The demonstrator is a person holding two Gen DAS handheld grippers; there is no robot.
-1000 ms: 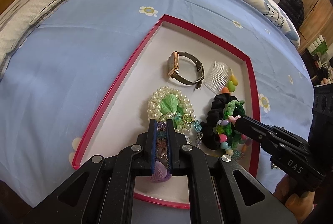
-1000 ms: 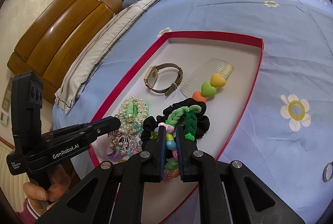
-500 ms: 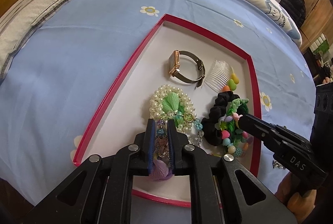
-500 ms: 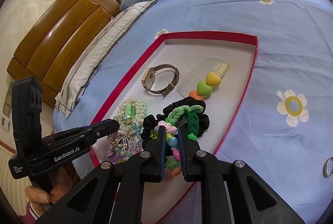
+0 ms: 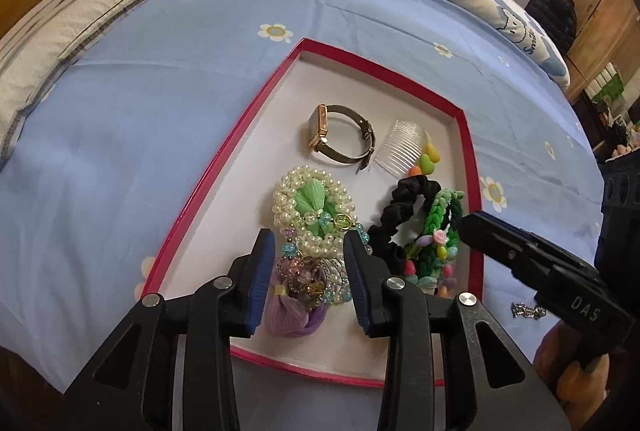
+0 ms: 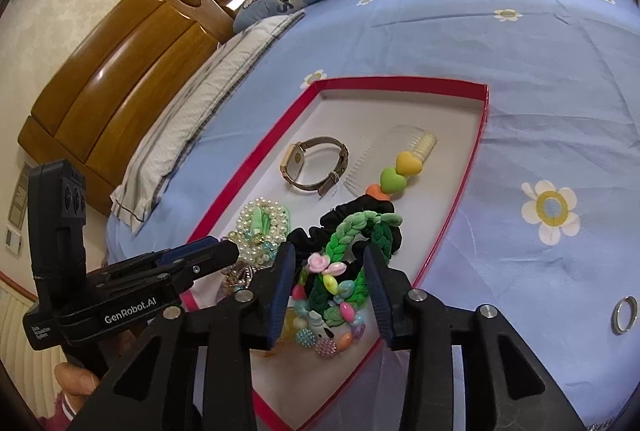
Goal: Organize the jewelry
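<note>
Both grippers, left point(image 5: 308, 271) marked "GenRobot.AI" and right point(image 6: 329, 285) "DAS", have released their beads point(image 5: 306, 277) at the tray's point(image 5: 224, 167) near edge.

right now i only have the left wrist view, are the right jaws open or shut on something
observer: Open. The right gripper has its jaws apart on either side of the green braided band and the beaded bracelet.
operator: anything on the bed i cant see
observer: A silver ring lies on the blue sheet, to the right of the red tray.
operator: watch face colour
observer: The watch shows a white face.
</note>
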